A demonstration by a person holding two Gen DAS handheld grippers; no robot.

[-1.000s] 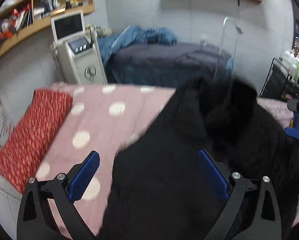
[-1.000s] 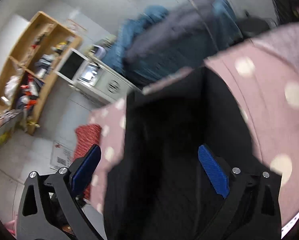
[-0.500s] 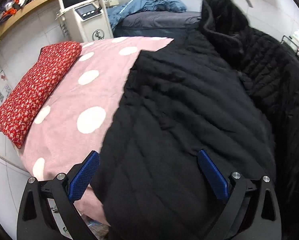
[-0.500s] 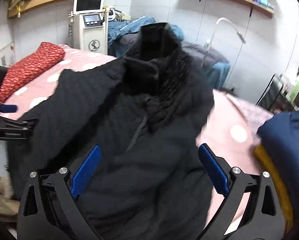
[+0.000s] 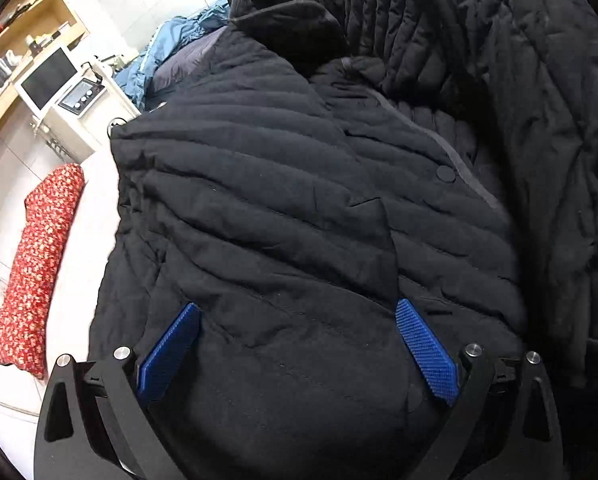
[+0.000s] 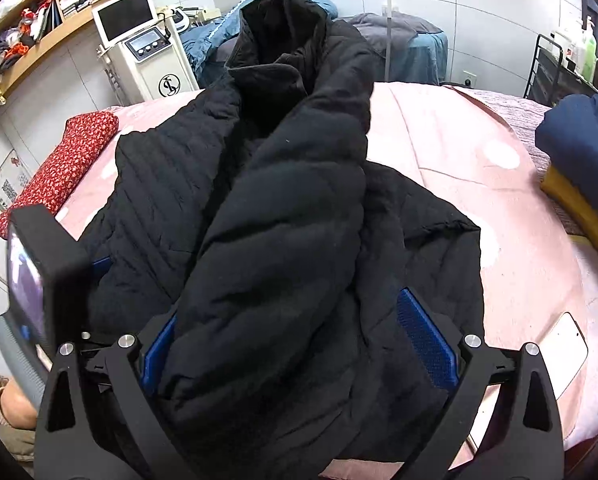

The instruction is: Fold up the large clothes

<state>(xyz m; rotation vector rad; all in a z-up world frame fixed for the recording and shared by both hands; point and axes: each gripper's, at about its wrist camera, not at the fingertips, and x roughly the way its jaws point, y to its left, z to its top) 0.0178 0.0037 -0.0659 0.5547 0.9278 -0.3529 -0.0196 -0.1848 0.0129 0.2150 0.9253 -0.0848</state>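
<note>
Black quilted coat (image 6: 267, 216) lies rumpled on a pink polka-dot bed (image 6: 479, 168), its hem at the near edge and its collar (image 6: 283, 28) raised at the far end, so the long axis runs straight away from both tools. At the near edge the right hand-held gripper (image 6: 299, 344) stands with its blue pads spread wide, a thick fold of the hem bulging between them; the pads are not pressed together and whether they touch the fabric is unclear. Just to its left, the left hand-held gripper (image 5: 299, 344) is likewise spread apart over the coat's near-left portion, quilted fabric filling the gap. Both tools sit at the hem end, the left one nearer the coat's left edge, the right one nearer the loose flap that spills to the right. Any fold would likely carry the hem away toward the collar, or bring a side panel across the middle. Beyond the coat, a red patterned cushion (image 6: 59, 160) lies along the bed's left side and a stack of folded clothes (image 6: 579, 152) sits at the right. Farther off stand a white machine with a screen (image 6: 147, 52) and wall shelves (image 6: 59, 4).
</note>
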